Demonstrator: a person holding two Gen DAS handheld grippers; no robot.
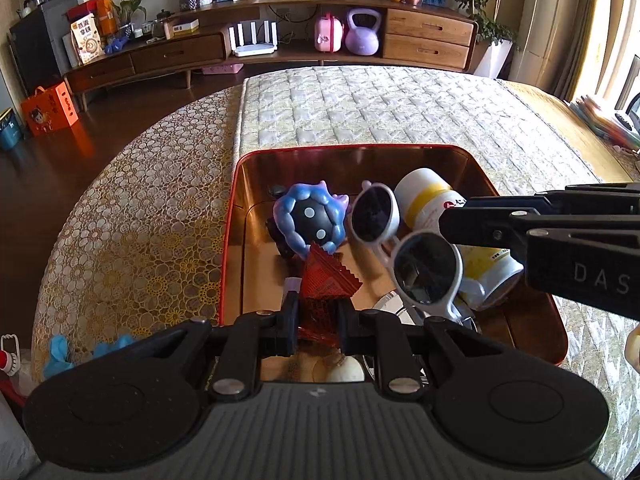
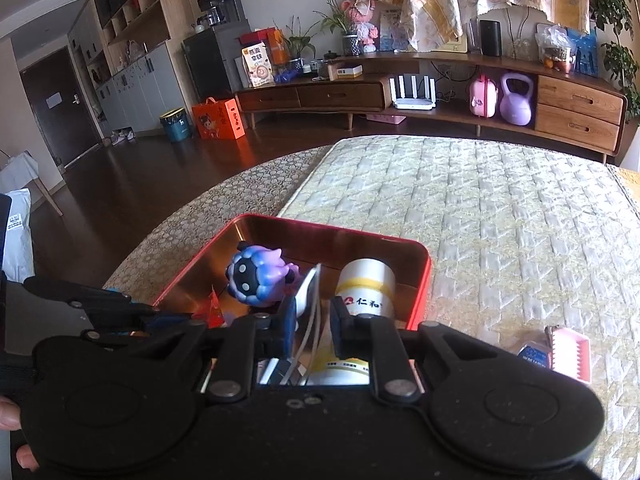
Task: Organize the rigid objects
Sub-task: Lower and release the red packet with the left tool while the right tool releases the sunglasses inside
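Note:
A red tin (image 1: 232,208) with a coppery inside lies on the table. In it are a blue round toy figure (image 1: 310,220) and a white and yellow bottle (image 1: 428,204) on its side. My left gripper (image 1: 318,314) is shut on a red, saw-edged foil packet (image 1: 326,280) just above the tin's near part. My right gripper (image 2: 314,316) is shut on white sunglasses (image 2: 310,300), seen edge-on in the right wrist view. From the left wrist view the sunglasses (image 1: 400,248) hang over the bottle, with the right gripper (image 1: 452,220) coming in from the right.
The tin sits at the near edge of a quilted mat (image 1: 380,112) over a lace tablecloth (image 1: 140,208). A pink toothed item (image 2: 570,354) and a blue packet (image 2: 532,352) lie right of the tin. Blue gloves (image 1: 60,354) lie at the table's left edge.

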